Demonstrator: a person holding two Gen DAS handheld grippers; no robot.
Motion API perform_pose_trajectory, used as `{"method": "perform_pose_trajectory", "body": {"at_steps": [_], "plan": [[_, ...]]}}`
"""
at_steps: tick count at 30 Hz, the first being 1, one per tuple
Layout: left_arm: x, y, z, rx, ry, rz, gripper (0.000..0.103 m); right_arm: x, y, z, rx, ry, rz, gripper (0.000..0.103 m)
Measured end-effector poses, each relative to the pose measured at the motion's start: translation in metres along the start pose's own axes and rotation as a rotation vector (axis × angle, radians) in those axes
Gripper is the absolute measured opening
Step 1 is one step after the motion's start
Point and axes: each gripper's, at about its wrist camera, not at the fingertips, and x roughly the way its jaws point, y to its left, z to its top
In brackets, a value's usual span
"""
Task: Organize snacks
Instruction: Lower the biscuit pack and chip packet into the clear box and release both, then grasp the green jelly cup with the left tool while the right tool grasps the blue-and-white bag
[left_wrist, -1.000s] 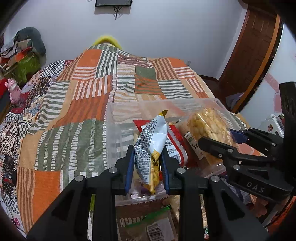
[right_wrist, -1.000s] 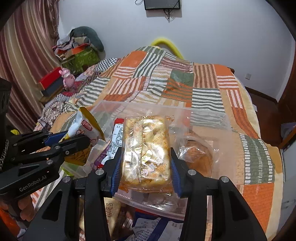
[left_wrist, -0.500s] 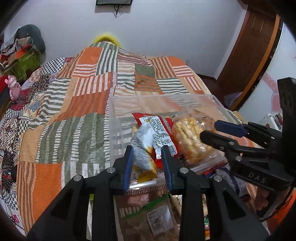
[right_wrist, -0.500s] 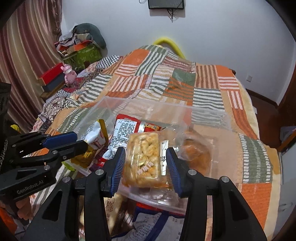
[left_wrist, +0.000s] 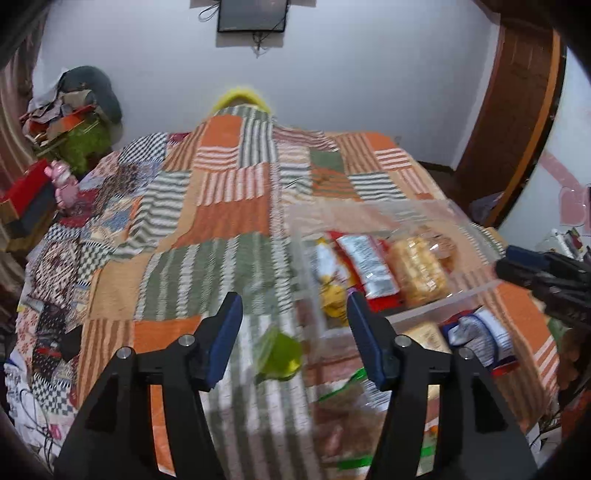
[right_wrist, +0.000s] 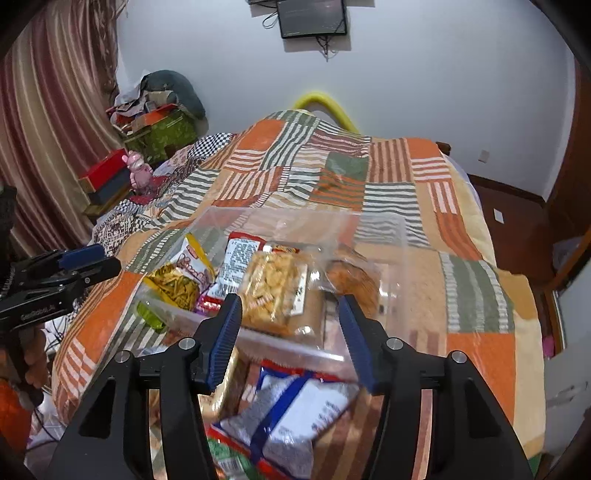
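Note:
A clear plastic bin (left_wrist: 373, 214) (right_wrist: 280, 221) sits on the patchwork bed. Inside lie a yellow-and-white chip bag (left_wrist: 328, 273) (right_wrist: 177, 280), a red-and-white packet (left_wrist: 365, 262) (right_wrist: 240, 266) and a clear pack of golden snacks (left_wrist: 417, 269) (right_wrist: 273, 288). My left gripper (left_wrist: 293, 332) is open and empty, just left of the bin's near corner. My right gripper (right_wrist: 290, 332) is open and empty, just in front of the bin. Each gripper shows at the edge of the other's view.
Loose snacks lie in front of the bin: a green packet (left_wrist: 277, 354) (right_wrist: 151, 314), a blue-and-white bag (right_wrist: 295, 410) (left_wrist: 480, 339) and brown packs (left_wrist: 343, 417). The bedspread (left_wrist: 207, 229) stretches left and back. Clutter and boxes (right_wrist: 107, 177) stand at the far left.
Both grippers opened and let go of their snacks, which now lie in the bin. Both pulled back toward me; the left one also moved left.

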Motion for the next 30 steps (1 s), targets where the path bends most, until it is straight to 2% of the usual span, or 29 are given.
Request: {"method": "perform_pose_trajectory", "body": {"at_steps": [7,17,21,30], "plan": [[0.024,0.018,-0.029,-0.028,0.091,0.001,0.060,-0.007,-0.004,-0.020,0.019,0.015,-0.044,0.059],[0.061,0.018,-0.056,-0.020,0.189,-0.002,0.060,0.010,-0.003,-0.054,0.094,0.116,-0.006,0.061],[0.072,0.012,-0.055,-0.011,0.189,0.004,0.060,0.013,0.003,-0.059,0.087,0.125,-0.015,0.069],[0.080,0.009,-0.050,0.012,0.163,-0.026,0.059,0.021,0.008,-0.061,0.075,0.146,-0.032,0.074]]}}
